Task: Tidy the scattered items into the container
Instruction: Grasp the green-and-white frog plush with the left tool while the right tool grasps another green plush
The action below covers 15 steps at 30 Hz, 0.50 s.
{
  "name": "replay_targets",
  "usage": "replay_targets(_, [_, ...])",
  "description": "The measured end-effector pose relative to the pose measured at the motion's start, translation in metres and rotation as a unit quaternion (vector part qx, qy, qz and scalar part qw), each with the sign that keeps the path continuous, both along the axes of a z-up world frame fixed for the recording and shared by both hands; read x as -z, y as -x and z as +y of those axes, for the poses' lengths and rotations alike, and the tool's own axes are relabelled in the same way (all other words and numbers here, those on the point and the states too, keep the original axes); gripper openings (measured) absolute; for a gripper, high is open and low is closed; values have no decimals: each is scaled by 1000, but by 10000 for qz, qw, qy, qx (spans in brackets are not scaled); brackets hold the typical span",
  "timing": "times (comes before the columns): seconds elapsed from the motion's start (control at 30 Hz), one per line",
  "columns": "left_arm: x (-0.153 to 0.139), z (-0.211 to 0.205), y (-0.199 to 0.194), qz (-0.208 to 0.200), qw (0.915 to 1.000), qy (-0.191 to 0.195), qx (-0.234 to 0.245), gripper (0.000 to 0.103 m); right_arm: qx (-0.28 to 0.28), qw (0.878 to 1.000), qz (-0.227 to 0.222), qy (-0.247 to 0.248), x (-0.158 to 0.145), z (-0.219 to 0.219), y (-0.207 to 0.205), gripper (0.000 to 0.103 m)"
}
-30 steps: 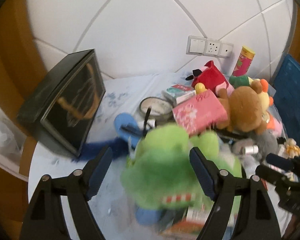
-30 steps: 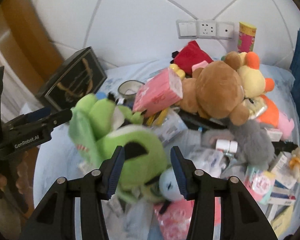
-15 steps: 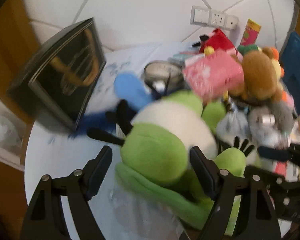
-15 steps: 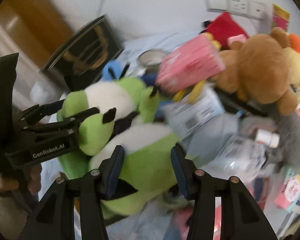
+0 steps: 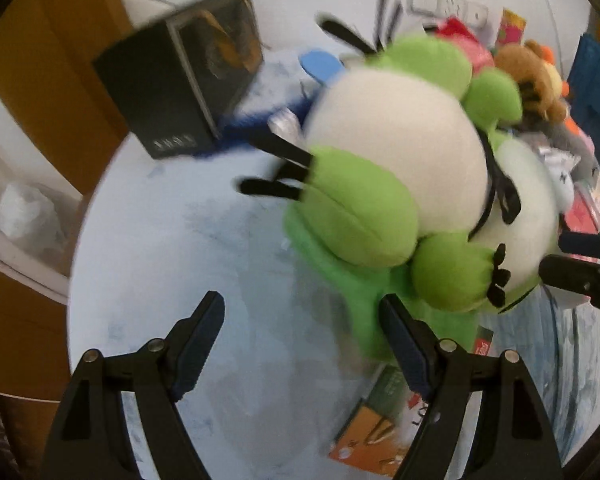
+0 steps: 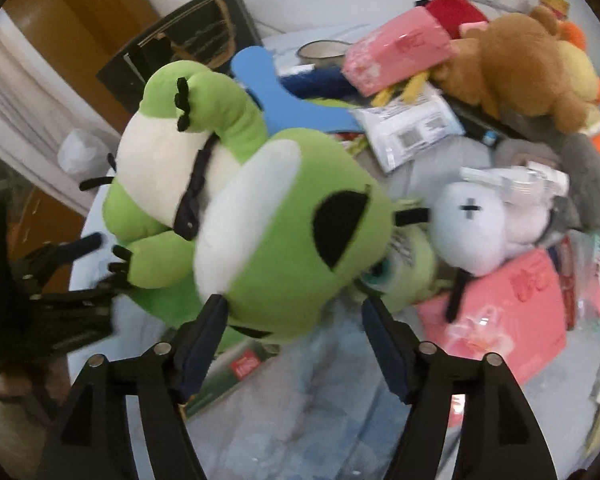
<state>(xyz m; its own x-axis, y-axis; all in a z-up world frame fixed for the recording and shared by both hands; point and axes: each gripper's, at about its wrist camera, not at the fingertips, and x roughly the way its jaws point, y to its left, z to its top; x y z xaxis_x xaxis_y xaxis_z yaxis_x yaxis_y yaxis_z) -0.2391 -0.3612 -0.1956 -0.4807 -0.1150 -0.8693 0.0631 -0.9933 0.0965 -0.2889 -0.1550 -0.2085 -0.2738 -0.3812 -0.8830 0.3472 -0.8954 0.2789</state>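
Above the cluttered bench (image 5: 188, 248), the right tool (image 6: 292, 320) is gripping the green frog plush (image 6: 268, 232) aloft, the left tool (image 5: 300, 332) is gaping empty, and nearly all items are awaiting sorting.

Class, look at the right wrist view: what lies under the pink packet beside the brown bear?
Under the pink packet yellow sticks poke out, above a white barcoded pack. The rest beneath is covered.

2 pink packs (image 6: 398, 58), 1 bear (image 6: 516, 56)
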Motion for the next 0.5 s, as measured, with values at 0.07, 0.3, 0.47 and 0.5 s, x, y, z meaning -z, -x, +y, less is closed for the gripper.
replay_targets(0.07, [-10,-4,0,158,9998,29,-106,80,-80,9999,105,86,-7,-1,2,72])
replay_targets(0.3, [-26,8,28,402,9967,253,657,82,683,9972,131,274,-13,-1,-8,101])
replay_targets(0.47, [-40,12,39,622,9857,349,1525,82,1548,9871,77,412,-6,-1,-19,95])
replay_targets(0.5, [-46,12,40,700,9830,313,1666,82,1750,9834,48,473,-4,-1,-21,94])
